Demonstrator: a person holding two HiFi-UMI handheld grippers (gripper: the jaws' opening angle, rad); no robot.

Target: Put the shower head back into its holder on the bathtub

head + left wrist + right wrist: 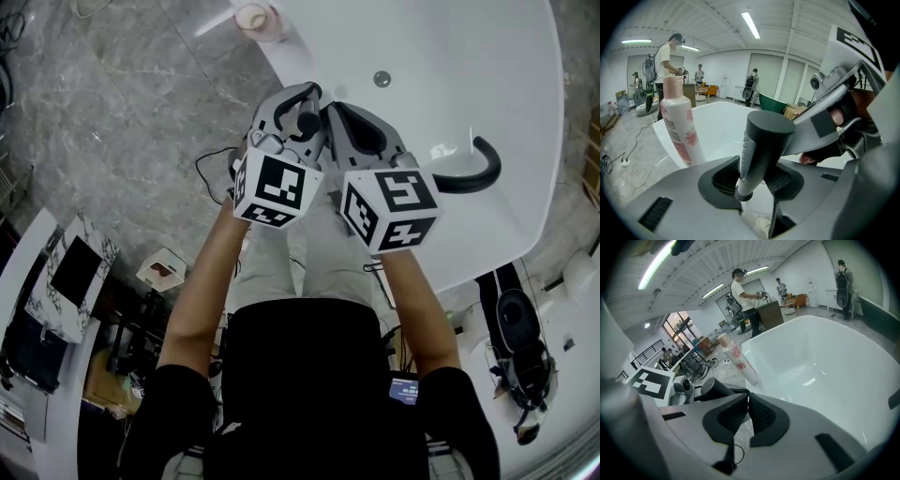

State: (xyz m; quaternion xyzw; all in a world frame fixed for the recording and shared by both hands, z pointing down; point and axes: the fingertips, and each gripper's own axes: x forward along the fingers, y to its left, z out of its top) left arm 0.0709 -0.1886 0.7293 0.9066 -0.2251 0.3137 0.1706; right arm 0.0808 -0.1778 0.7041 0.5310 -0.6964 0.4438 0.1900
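The shower head [761, 140] is a dark grey cylinder standing upright between the pads of my left gripper [754, 176], which is shut on it. In the head view its round end [307, 122] shows just beyond the left gripper [302, 101], over the rim of the white bathtub [441, 56]. My right gripper [345, 111] sits close beside it on the right, its jaws shut with nothing between them [747, 401]. From the right gripper view the shower head [715, 387] lies just left of those jaws. A black curved fitting [476, 173] stands on the tub's near rim, to the right.
A pink-and-white bottle [679, 122] stands on the tub rim to the left, also in the head view as the bottle [255, 17]. A round chrome knob [382, 79] sits in the tub wall. Cables [214, 169] trail on the marble floor. People [665, 56] stand far behind.
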